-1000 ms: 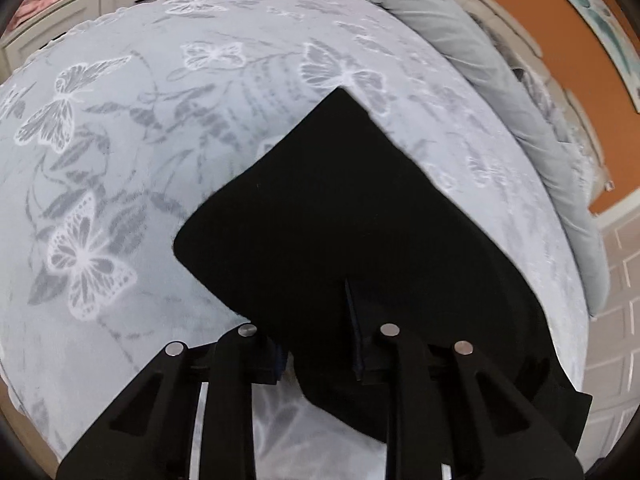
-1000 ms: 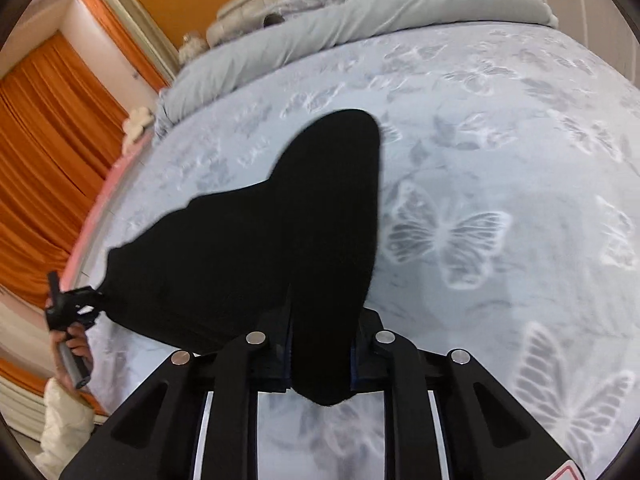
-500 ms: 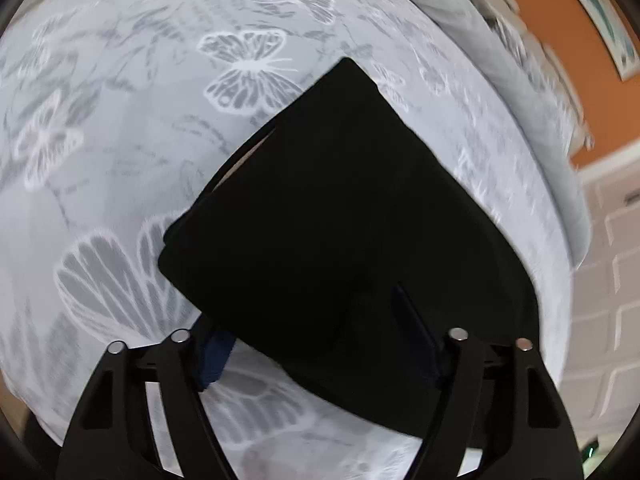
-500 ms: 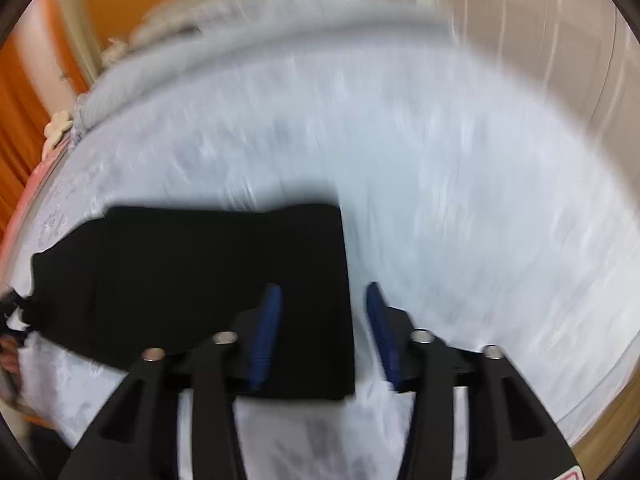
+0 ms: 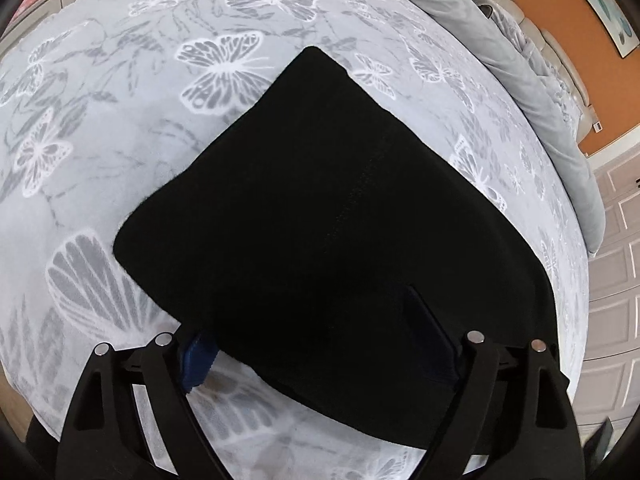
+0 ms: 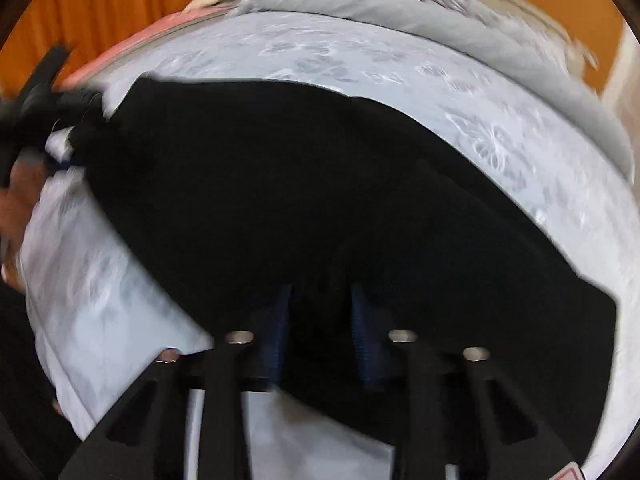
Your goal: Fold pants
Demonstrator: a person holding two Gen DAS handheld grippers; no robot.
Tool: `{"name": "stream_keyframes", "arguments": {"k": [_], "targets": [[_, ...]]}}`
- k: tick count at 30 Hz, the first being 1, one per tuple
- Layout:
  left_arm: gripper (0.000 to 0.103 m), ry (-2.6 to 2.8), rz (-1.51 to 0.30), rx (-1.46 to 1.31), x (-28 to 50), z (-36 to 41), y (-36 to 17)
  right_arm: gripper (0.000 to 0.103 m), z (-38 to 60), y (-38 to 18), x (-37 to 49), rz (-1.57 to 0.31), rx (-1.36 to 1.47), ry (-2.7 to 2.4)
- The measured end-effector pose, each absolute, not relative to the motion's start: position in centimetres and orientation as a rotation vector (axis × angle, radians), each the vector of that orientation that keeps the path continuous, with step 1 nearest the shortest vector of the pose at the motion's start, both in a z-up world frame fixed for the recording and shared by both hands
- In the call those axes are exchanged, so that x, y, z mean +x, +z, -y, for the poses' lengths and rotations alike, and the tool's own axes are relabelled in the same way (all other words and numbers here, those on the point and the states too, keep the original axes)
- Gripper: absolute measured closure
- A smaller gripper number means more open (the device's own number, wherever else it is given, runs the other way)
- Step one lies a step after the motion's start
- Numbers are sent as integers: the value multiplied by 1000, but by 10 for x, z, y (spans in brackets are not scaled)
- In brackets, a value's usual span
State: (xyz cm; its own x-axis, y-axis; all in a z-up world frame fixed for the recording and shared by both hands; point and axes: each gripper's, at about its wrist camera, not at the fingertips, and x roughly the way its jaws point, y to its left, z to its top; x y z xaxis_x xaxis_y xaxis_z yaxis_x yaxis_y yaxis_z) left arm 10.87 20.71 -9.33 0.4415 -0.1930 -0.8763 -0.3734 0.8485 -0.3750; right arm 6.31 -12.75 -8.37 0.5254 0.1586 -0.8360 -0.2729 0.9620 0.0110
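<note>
The black pants (image 5: 320, 216) lie folded into a flat rectangle on the butterfly-print bed cover (image 5: 120, 120). My left gripper (image 5: 316, 344) is open wide, its blue-padded fingers either side of the pants' near edge. In the right wrist view the pants (image 6: 304, 184) spread across the bed, blurred. My right gripper (image 6: 320, 320) is open, its blue pads over the black fabric's near edge. The left gripper and the hand holding it show at the far left in the right wrist view (image 6: 36, 92).
A rolled grey duvet (image 5: 520, 60) runs along the far side of the bed. Orange wall and orange curtains (image 6: 100, 8) stand beyond. White panelled doors (image 5: 608, 260) are at the right. The bed edge is near both grippers.
Both grippers have let go of the pants and opened. The pants went from lifted and draped to lying flat. The right gripper swung left over the fabric; the left drew closer.
</note>
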Motion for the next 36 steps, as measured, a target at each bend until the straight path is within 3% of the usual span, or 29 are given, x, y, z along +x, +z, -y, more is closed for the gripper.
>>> {"name": "stream_keyframes", "arguments": {"k": [4, 6, 8, 11, 13, 14, 15, 16, 20, 24, 26, 27, 28, 30, 33, 36], "targets": [[20, 90, -1128, -611, 107, -215, -94, 89, 122, -55, 69, -902, -52, 278], [20, 81, -1129, -631, 107, -219, -96, 87, 109, -72, 81, -956, -56, 298], [20, 69, -1131, -647, 107, -222, -98, 82, 101, -97, 91, -994, -90, 286], [21, 54, -1124, -669, 107, -225, -98, 66, 104, -76, 90, -988, -40, 332], [42, 62, -1116, -673, 106, -228, -96, 65, 130, -46, 83, -905, 44, 343], [49, 73, -1112, -677, 105, -231, -94, 53, 146, -36, 80, -870, 61, 307], [67, 84, -1105, -689, 105, -233, -92, 42, 157, -29, 78, -847, 70, 271], [79, 89, -1101, -689, 105, -234, -89, 40, 174, -22, 75, -819, 86, 221], [83, 47, -988, -621, 107, -208, -47, 40, 256, -10, 67, -790, 233, 4], [84, -101, -810, -411, 82, -116, 23, 40, 313, -10, 58, -771, 353, -97], [80, -275, -775, -299, 60, -43, 40, 40, 327, -11, 56, -766, 347, -130], [66, -360, -787, -243, 50, -6, 37, 40, 327, -13, 52, -769, 344, -141], [44, -416, -805, -207, 45, 19, 30, 40, 333, -17, 54, -781, 344, -159], [15, -543, -864, -121, 33, 71, 2, 39, 342, -22, 43, -804, 366, -166], [17, -524, -919, 24, 17, 105, -35, 39, 345, -31, 38, -856, 409, -116], [11, -539, -936, -36, 10, 82, -32, 39, 330, -37, 42, -886, 393, -34]]}}
